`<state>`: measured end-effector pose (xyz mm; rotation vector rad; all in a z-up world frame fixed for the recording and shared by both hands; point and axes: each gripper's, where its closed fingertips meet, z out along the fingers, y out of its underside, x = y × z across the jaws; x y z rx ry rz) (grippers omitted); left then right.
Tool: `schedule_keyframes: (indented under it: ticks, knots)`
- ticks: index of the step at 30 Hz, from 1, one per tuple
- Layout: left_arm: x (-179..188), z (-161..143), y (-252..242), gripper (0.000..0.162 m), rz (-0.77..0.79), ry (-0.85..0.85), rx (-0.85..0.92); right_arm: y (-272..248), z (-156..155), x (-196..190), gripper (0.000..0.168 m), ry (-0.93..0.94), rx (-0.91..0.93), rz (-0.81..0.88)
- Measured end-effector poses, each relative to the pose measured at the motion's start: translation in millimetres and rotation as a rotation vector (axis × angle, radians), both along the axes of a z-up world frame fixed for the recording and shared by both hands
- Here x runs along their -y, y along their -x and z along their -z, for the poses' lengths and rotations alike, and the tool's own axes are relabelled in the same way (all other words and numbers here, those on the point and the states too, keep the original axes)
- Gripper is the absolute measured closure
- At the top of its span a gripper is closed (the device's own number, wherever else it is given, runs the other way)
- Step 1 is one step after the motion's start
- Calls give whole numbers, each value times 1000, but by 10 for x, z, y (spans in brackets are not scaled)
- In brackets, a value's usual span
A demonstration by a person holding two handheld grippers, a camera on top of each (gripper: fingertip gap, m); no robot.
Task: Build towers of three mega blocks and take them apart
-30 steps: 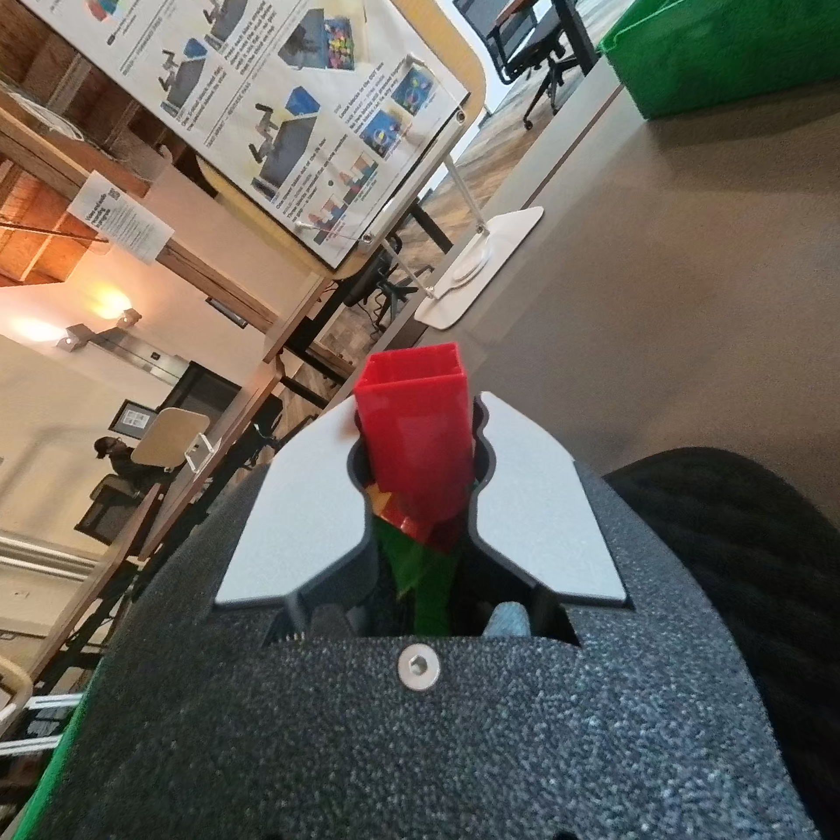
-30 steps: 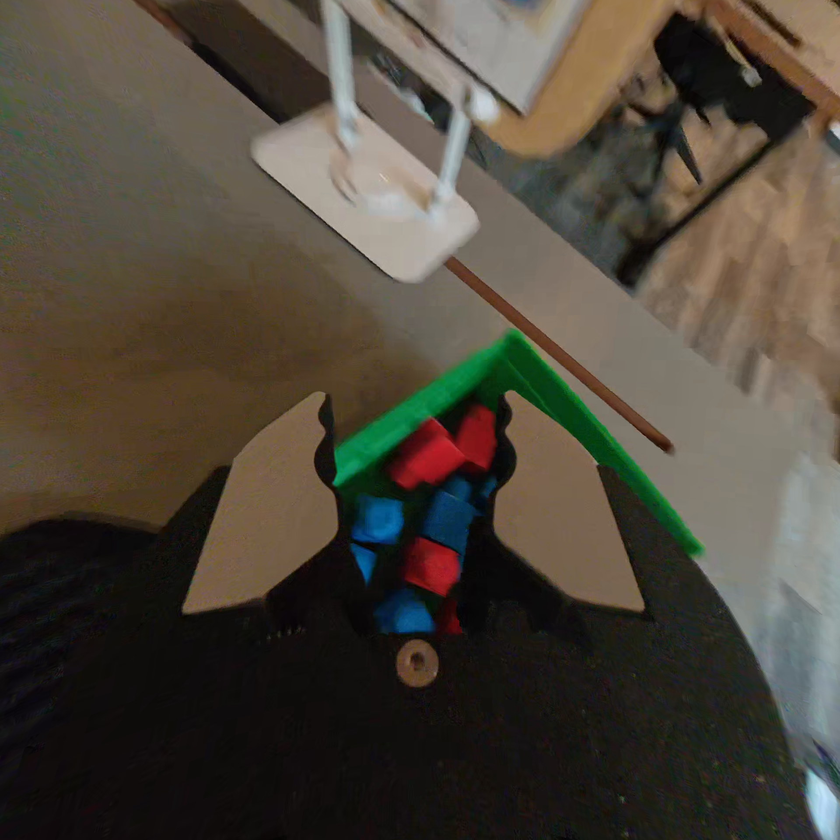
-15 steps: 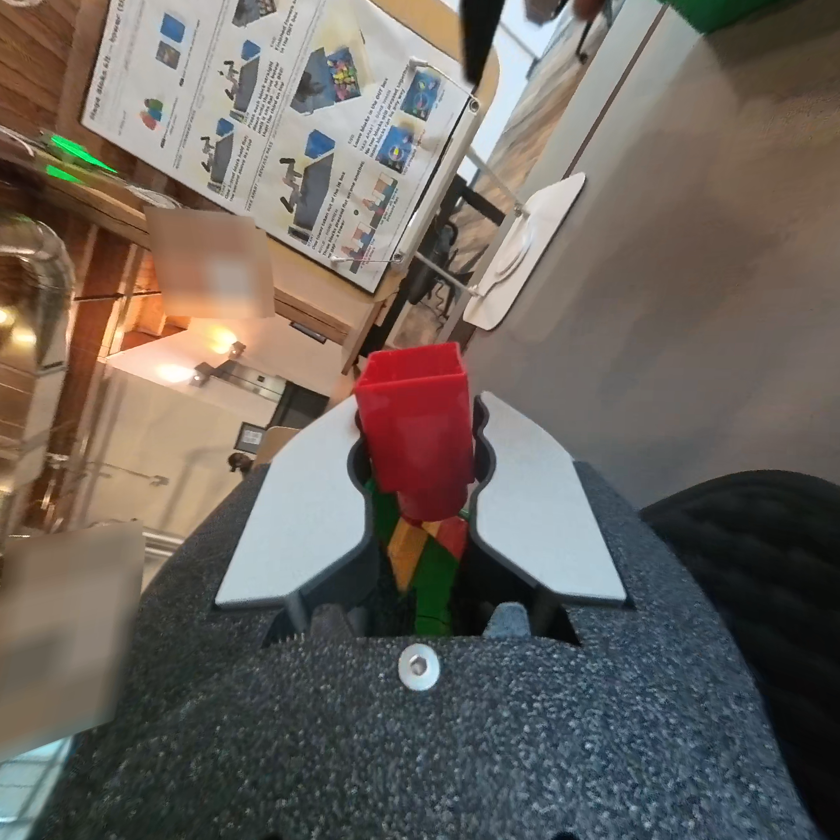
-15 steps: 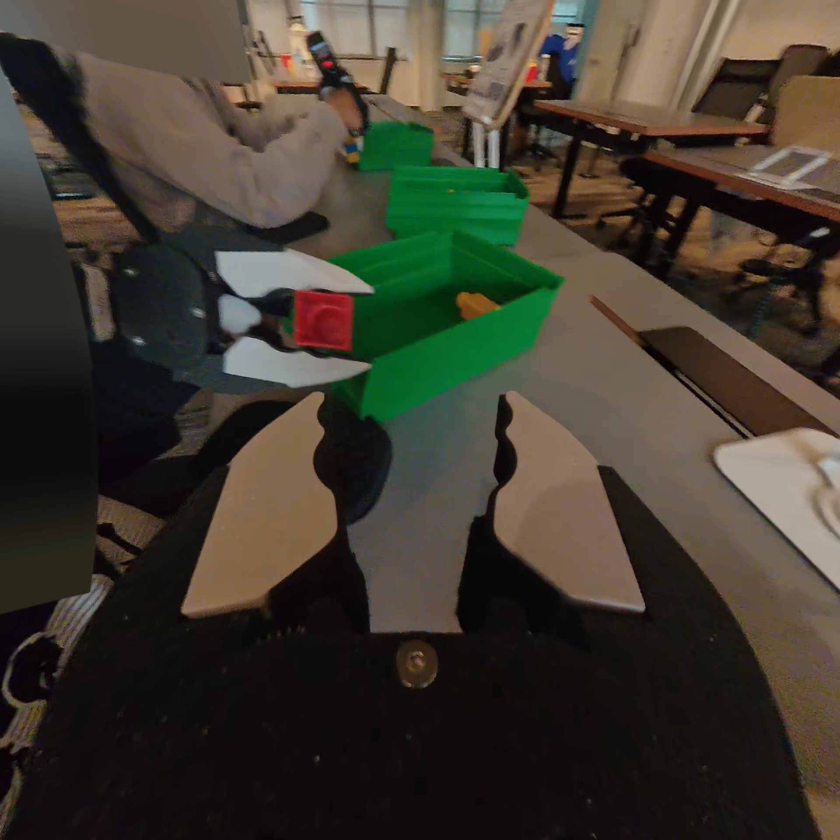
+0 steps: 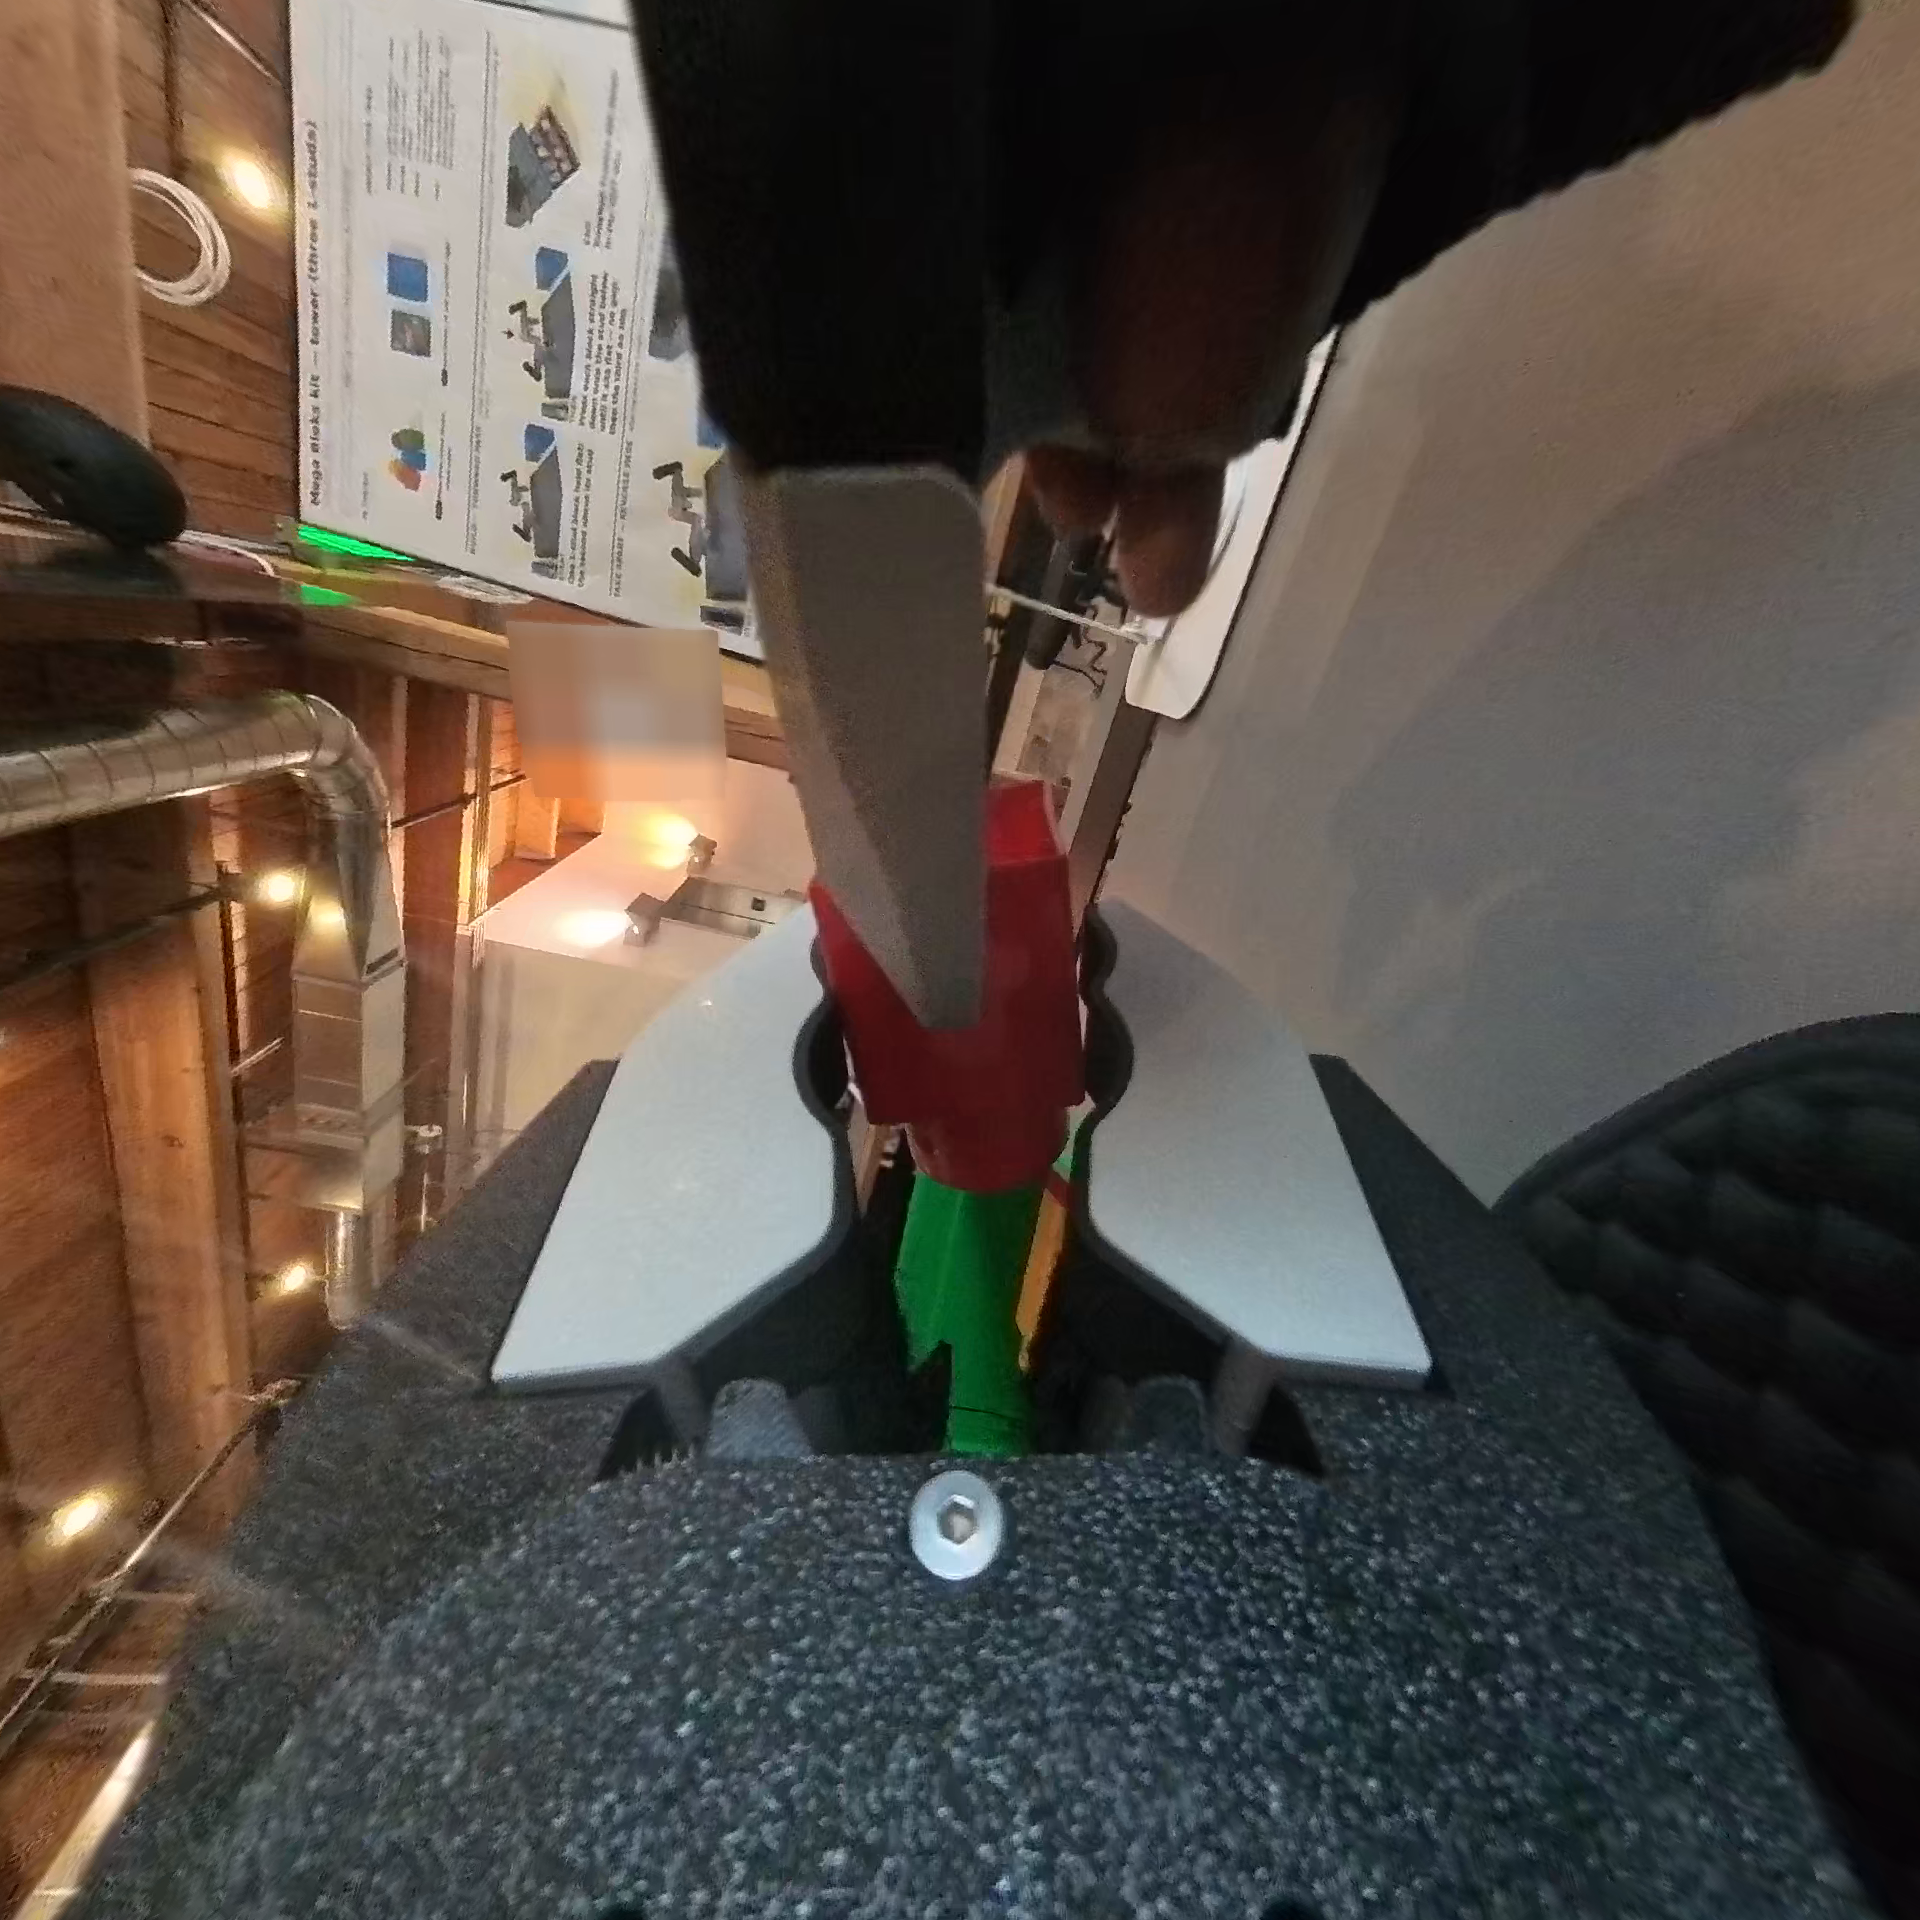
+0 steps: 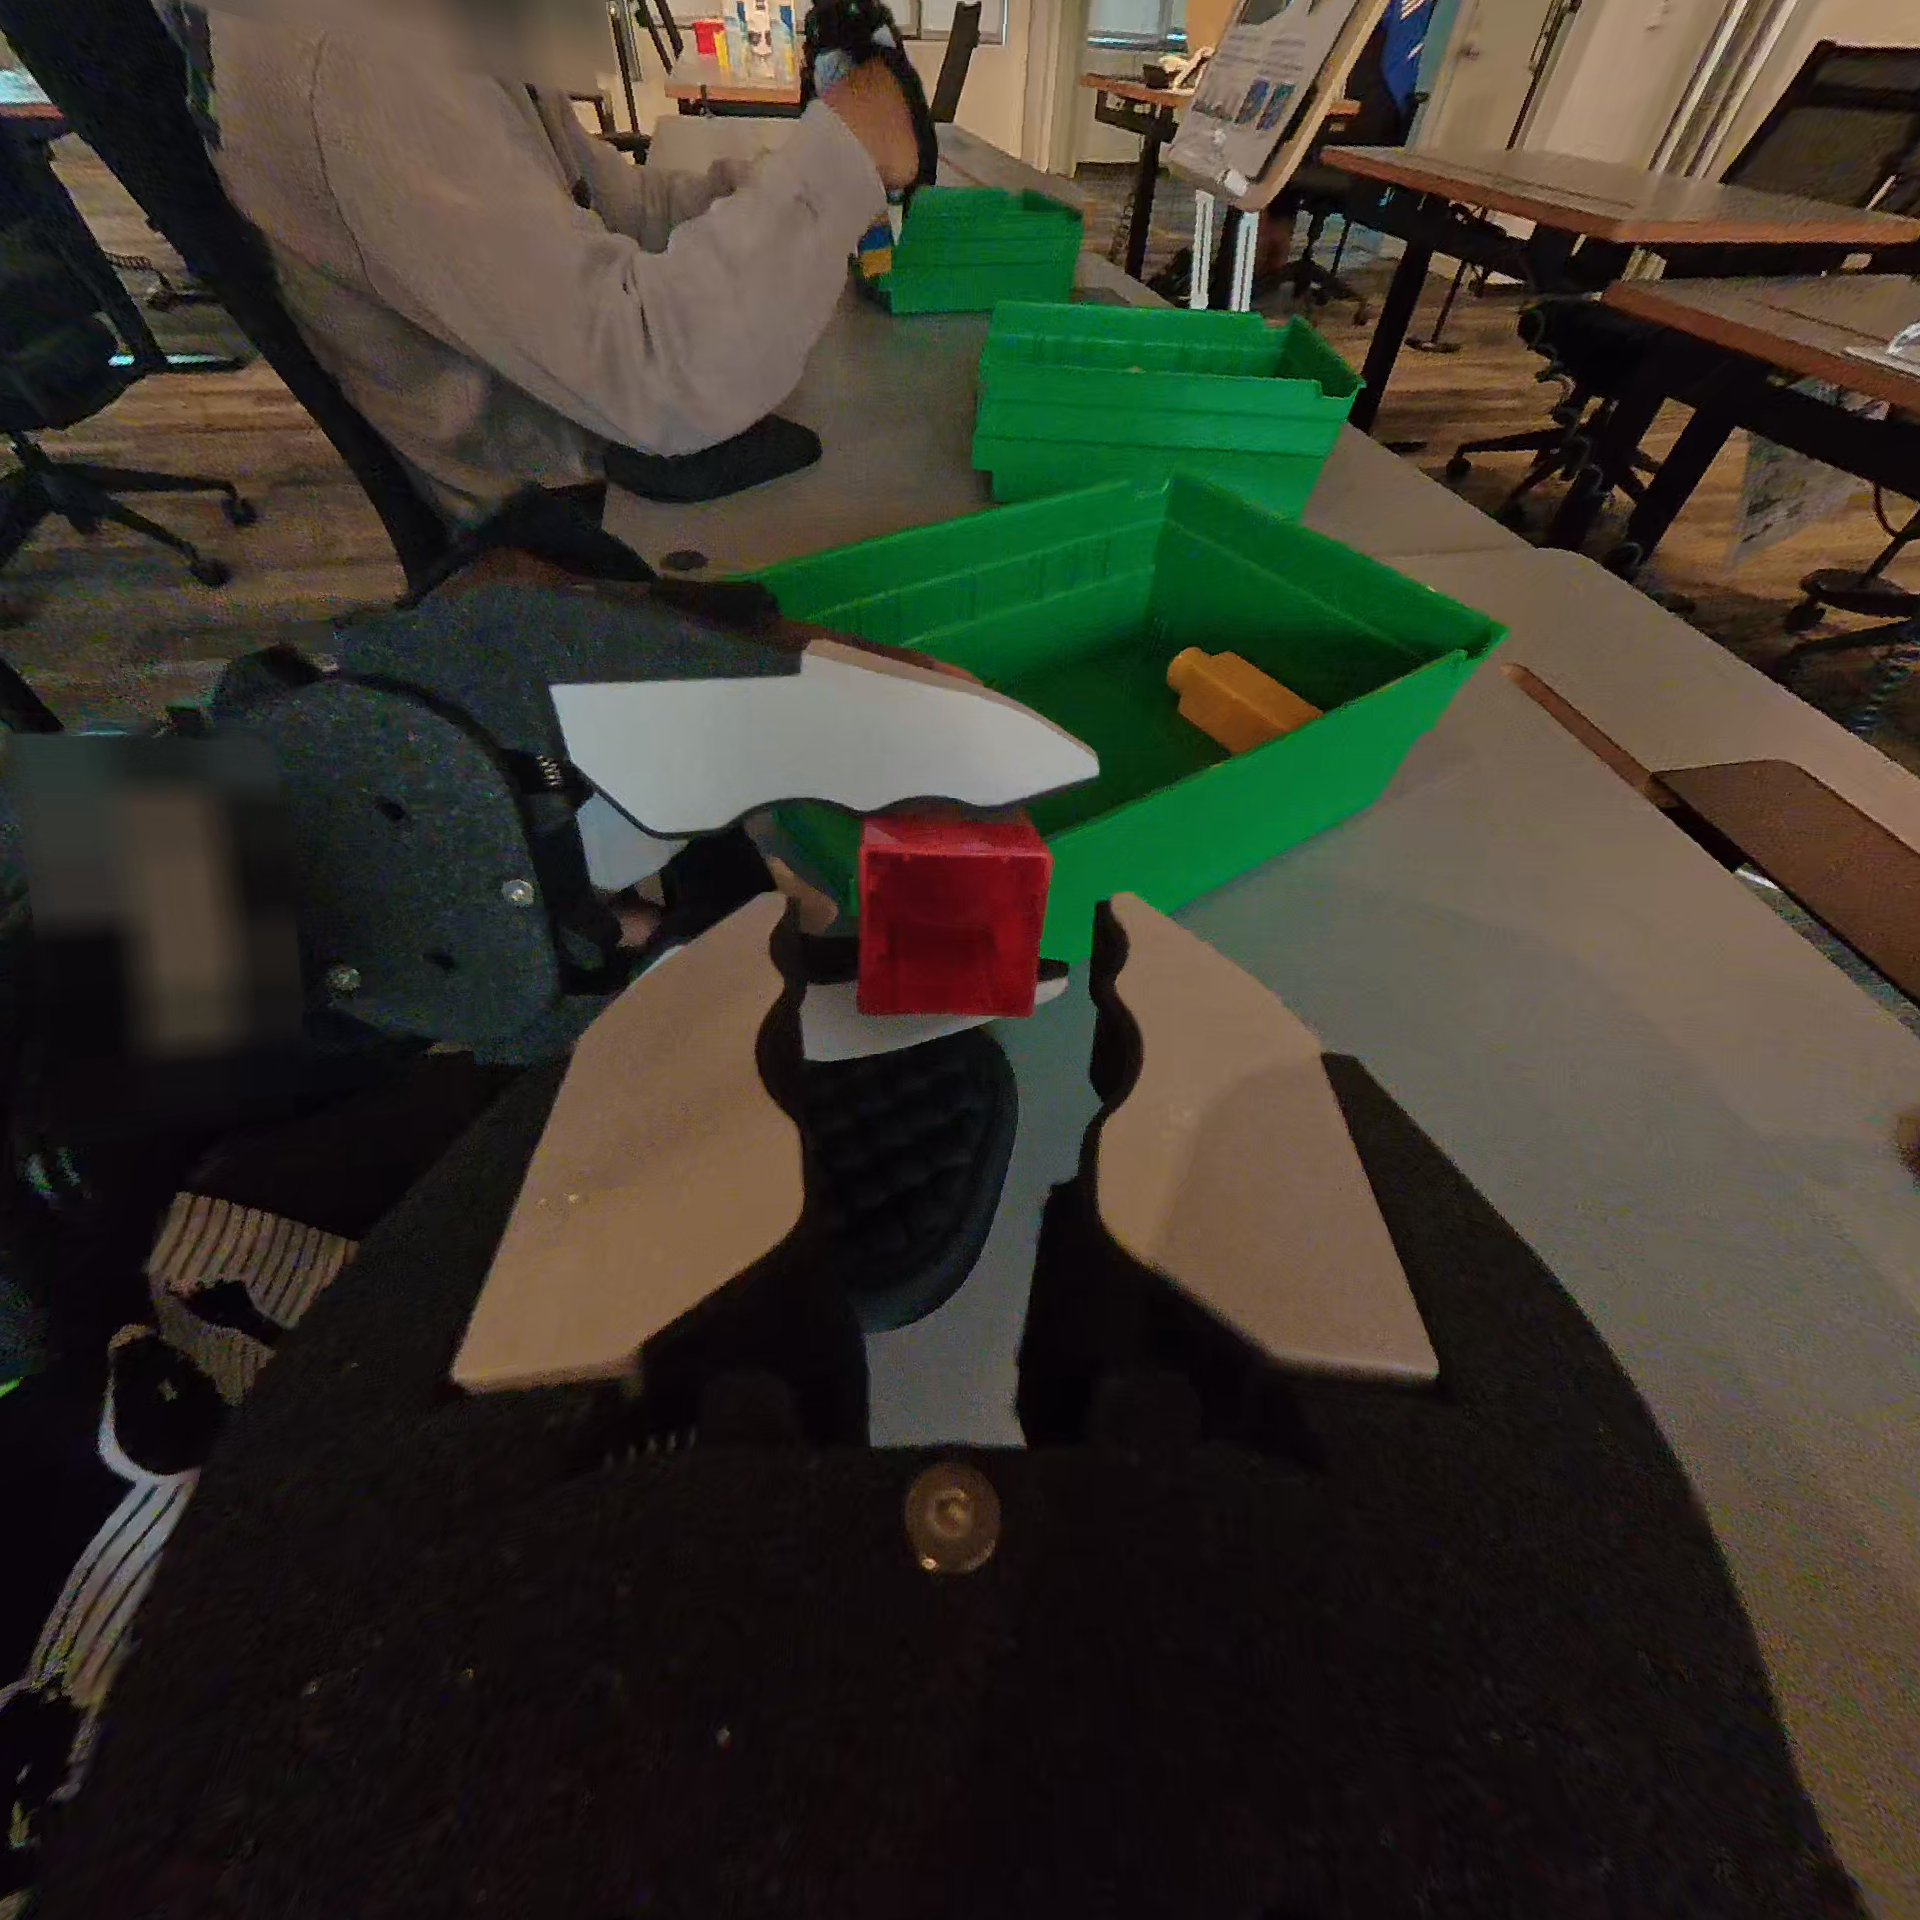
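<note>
Grey counter (image 6: 1558,1039) is carrying a green bin (image 6: 1247,831) holding one yellow block (image 6: 1236,701); near it, the left claw (image 5: 951,1023) is clenching a red block (image 6: 951,914) in the air, hollow underside facing the right claw (image 6: 940,997), which is standing released around that block without touching it; if the right claw is closing off-centre, the block is likely twisting in the left grip or slipping out and dropping to the counter.

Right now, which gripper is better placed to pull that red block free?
The right gripper, probably: its jaws are open with the red block directly ahead between its tips, while the left gripper is already shut on that block.
</note>
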<state>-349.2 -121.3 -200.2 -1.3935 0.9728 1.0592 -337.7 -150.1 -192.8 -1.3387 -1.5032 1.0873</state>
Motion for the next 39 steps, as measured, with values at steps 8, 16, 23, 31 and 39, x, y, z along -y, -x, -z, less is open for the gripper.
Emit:
schedule_keyframes:
  ticks: [8,16,23,31,39]
  knots:
    - [12,65,-107,113,68,55,176,-99,2,-37,135,-67,10,7]
    - [68,35,-80,99,187,135,588,-588,-138,-420,135,-143,23,158]
    - [194,-40,127,99,255,164,929,-1591,-159,-1231,135,-208,128,482]
    - [320,-55,469,100,187,128,1010,-2867,34,-1761,135,-230,400,796]
    - [296,-69,570,101,145,106,998,-3148,409,-1644,135,-152,544,781]
